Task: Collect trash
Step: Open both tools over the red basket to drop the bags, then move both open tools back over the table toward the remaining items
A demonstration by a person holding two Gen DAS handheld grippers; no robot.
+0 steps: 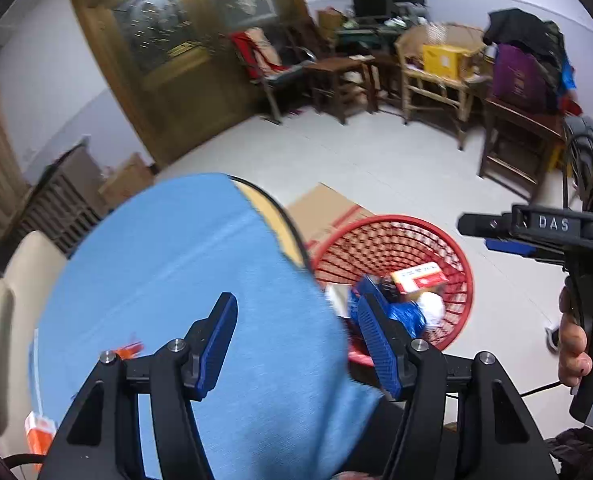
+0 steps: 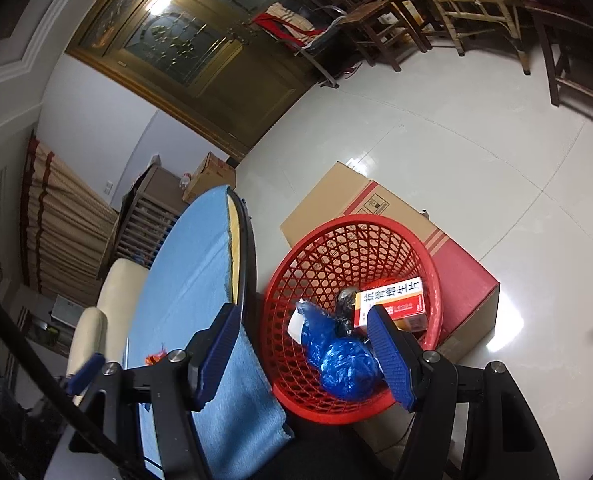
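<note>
Two tongs, both standing apart with nothing between the pads: left tongs [image 1: 296, 344] sit over the blue-covered bench [image 1: 176, 280] near its edge, right tongs [image 2: 304, 354] sit over the gap between bench edge and the red basket [image 2: 376, 224]. The basket stands on the floor beside the bench, against a cardboard box [image 2: 336, 192]. Trash already in the basket: a crumpled blue bag [image 2: 346, 368], a red-and-white carton [image 2: 392, 302], a small dark lump [image 2: 346, 300], something white, seen best from the left wrist. Step in hand looks like the gap between a drop-off and the next pick. Left on the bench: small orange scraps [image 1: 130, 350] near the left tongs, an orange packet [image 1: 36, 432] at the near edge. Next move likely calls for lowering one pair of tongs onto a scrap, pinching flat against the cloth, then carrying it over the basket rim.
</note>
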